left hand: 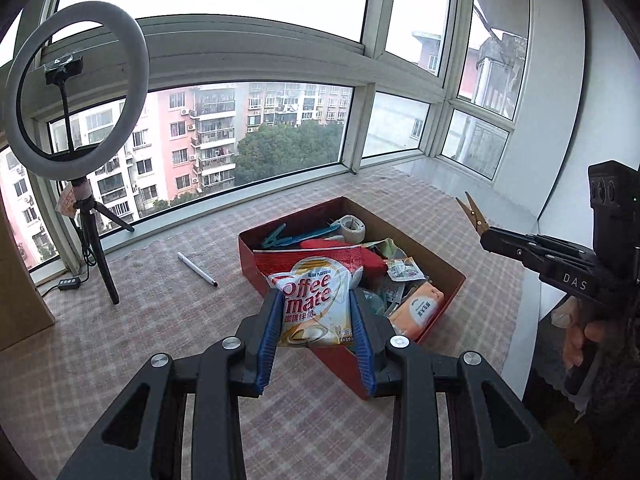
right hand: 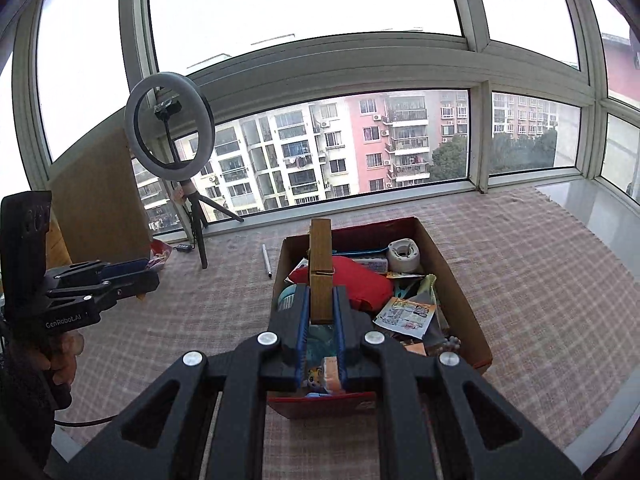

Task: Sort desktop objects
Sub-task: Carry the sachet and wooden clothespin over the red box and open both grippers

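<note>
My left gripper (left hand: 316, 300) is shut on a white and red Coffee mate packet (left hand: 308, 300), which sits upright between the blue pads above the near corner of the red cardboard box (left hand: 424, 244). In the right wrist view my right gripper (right hand: 320, 300) is shut on a wooden clothespin (right hand: 320, 264) that points away from me over the box (right hand: 452, 280). The box holds several items, among them a tape roll (right hand: 404, 254) and a red pouch (right hand: 352, 276). The left wrist view shows the clothespin (left hand: 474, 212) at the far right.
A white pen (left hand: 198, 264) lies on the checked cloth left of the box. A ring light on a tripod (left hand: 76, 92) stands at the left by the window, with a cardboard sheet (right hand: 100, 200) beside it. A hand grips the left gripper (right hand: 132, 276).
</note>
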`<state>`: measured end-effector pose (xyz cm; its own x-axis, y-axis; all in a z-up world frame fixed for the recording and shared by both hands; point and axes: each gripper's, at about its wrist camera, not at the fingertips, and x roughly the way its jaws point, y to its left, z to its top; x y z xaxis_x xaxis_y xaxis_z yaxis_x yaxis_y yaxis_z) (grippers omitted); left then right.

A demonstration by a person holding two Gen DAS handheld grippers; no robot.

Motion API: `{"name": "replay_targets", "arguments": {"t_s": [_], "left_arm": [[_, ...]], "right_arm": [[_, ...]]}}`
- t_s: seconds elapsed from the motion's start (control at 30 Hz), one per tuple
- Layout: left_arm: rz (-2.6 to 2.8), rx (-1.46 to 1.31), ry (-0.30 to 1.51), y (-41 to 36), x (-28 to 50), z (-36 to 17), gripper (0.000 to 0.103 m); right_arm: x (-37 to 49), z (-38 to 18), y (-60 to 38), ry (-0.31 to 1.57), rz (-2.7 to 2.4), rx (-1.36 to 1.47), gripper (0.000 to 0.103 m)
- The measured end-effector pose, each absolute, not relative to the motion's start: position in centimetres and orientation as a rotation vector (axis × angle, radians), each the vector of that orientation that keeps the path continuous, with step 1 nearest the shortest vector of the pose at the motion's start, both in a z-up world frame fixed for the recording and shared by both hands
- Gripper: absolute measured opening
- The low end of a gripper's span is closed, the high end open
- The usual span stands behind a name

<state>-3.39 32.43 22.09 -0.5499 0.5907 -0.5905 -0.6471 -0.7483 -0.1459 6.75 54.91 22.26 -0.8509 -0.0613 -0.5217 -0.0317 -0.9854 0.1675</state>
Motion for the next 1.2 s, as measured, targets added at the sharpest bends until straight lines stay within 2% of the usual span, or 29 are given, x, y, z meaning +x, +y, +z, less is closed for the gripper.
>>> {"name": "replay_targets", "arguments": {"t_s": [0.47, 1.2], "left_arm": [[2.228, -0.783, 0.138, 40.6, -7.8, 23.4, 0.032], [2.196, -0.855, 0.192, 47.3, -13.5, 20.3, 0.034]], "right_arm": [[3.4, 22.1, 60.1, -0.267, -3.037, 0.835, 0.012], [-2.1, 19.2, 63.0, -0.276, -3.043, 0.936, 0.012]]}}
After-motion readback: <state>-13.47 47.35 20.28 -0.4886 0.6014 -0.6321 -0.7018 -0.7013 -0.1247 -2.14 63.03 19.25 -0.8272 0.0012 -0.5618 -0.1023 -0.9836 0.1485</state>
